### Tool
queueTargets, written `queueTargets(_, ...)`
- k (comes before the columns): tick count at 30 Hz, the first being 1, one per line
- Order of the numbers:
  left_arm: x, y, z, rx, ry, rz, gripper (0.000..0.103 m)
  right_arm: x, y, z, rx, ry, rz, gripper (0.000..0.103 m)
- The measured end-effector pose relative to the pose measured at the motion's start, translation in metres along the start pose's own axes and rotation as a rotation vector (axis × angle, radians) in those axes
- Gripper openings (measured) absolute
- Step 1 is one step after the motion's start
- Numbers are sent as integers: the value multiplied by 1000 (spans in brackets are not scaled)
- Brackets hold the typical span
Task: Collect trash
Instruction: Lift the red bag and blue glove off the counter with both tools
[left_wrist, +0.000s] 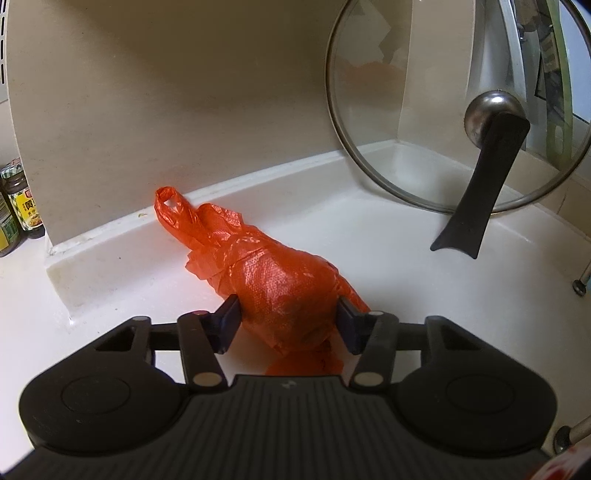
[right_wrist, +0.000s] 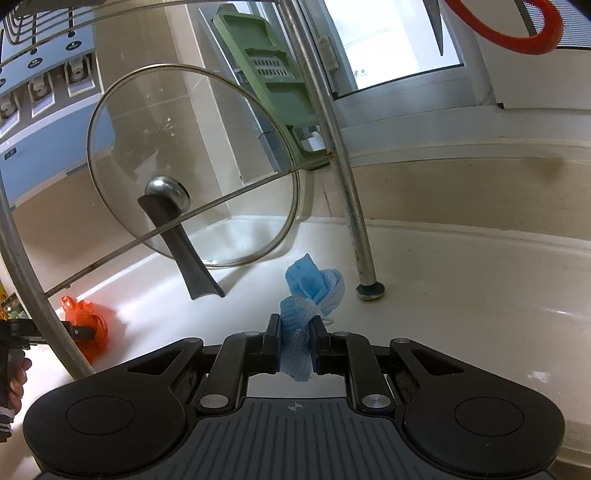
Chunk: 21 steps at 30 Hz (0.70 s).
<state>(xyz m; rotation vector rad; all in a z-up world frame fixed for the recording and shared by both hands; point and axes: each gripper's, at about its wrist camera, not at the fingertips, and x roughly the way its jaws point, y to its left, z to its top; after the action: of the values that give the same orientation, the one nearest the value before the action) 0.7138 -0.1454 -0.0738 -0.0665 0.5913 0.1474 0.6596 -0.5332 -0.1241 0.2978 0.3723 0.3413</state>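
Orange plastic bag (left_wrist: 284, 280) lies lengthwise between the left gripper (left_wrist: 288, 317) pads, pinched at its bulge — right gripper (right_wrist: 295, 345) clamps a blue face mask (right_wrist: 308, 291).

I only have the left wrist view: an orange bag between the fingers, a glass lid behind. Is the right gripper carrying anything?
Observer: Yes, the right gripper is shut on a crumpled blue face mask.
Operator: What is on the wall left of the lid?
Observer: A blue panel with white fittings, seen past the glass lid.
Operator: Can you see the left gripper from there?
Observer: Yes. The left gripper is at the orange bag, with a person's hand on its handle.
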Motion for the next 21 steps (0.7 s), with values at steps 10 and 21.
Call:
queueTargets(10, -9, 2, 0, 39, -4, -11, 41, -3, 5, -3, -8, 16, -18, 16)
queueTargets(21, -49, 3, -5, 60, -34, -81, 38, -31, 18, -3, -16, 2, -56, 16)
